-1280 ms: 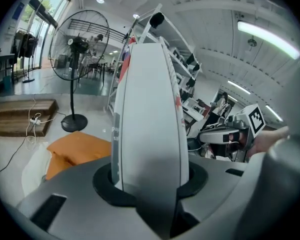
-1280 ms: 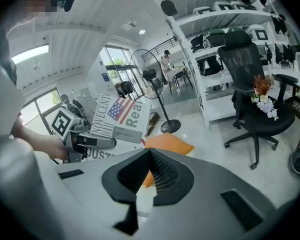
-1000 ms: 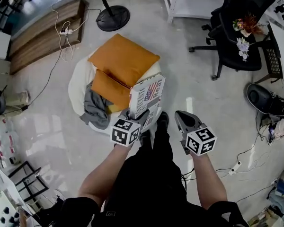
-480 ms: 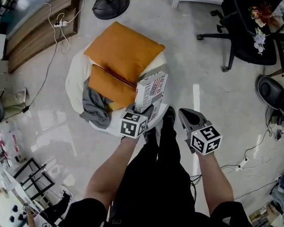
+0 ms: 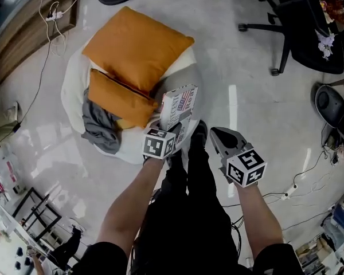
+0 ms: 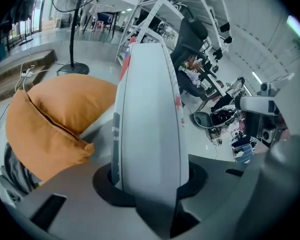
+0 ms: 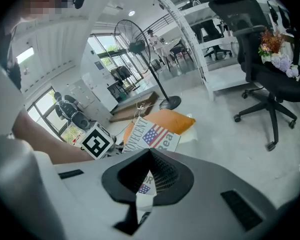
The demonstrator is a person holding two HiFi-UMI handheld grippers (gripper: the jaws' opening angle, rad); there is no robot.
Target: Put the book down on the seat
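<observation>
Down below my head, I see my left gripper (image 5: 168, 133) holding the book (image 5: 179, 103). The book stands up on its end, over the near edge of the round white seat (image 5: 73, 90). It is just beside the small orange cushion (image 5: 113, 99). A big orange cushion (image 5: 135, 46) lies behind that one. A grey cloth (image 5: 97, 132) hangs off the seat's side. My right gripper (image 5: 219, 136) is near my legs, off to the side of the seat. It looks like a pointed wedge. A black office chair (image 5: 309, 33) stands far off on the shiny floor (image 5: 235, 67).

In the left gripper view, my jaws squeeze the book from both sides. The book rises tall in the middle, with its thin white edge facing me. The orange cushions sit to the left of it.

In the right gripper view, my jaws are closed, tip against tip, with nothing between them. Past them I see the book's cover with a flag on it, and my other gripper's marker cube (image 7: 96, 143).
</observation>
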